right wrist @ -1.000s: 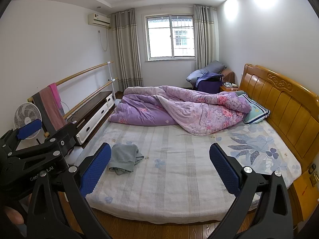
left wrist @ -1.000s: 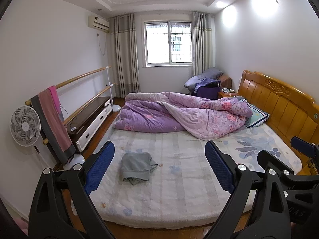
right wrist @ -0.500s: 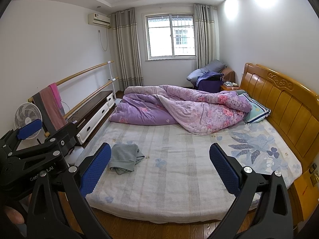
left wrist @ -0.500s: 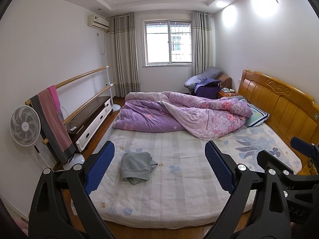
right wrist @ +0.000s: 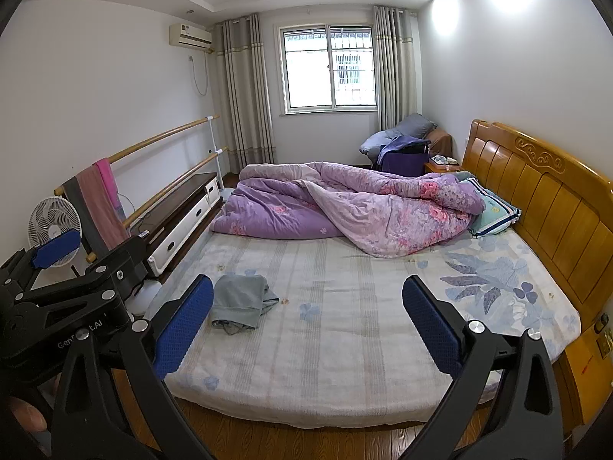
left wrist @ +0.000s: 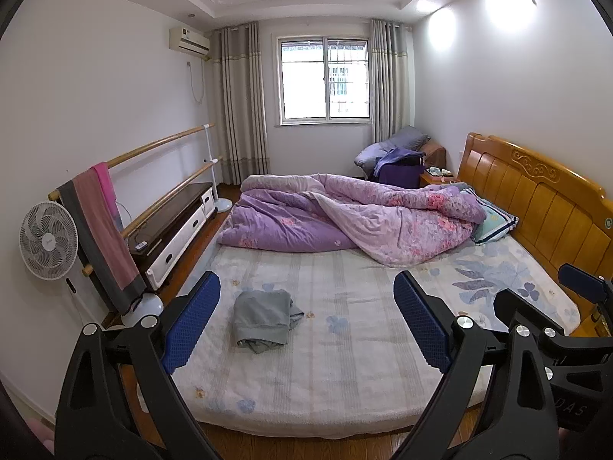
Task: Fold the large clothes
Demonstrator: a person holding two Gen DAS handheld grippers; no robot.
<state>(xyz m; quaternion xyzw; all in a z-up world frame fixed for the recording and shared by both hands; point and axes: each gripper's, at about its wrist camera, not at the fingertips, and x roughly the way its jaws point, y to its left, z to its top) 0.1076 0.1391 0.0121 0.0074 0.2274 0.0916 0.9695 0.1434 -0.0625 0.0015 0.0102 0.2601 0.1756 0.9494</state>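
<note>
Both jaws spread wide, empty. Best to reach down to grey garment [left wrist: 264, 316] just beyond left jaws, pinching one loose edge.

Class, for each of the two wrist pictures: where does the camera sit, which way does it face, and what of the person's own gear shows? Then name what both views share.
Left wrist: sits behind the open left gripper at the bed's foot, facing the window; the right gripper's blue pad shows at right.
Right wrist: sits behind the open right gripper, facing the same way; the left gripper and a fingertip show at left.
Shared: the bed, the folded grey garment and the purple quilt.
</note>
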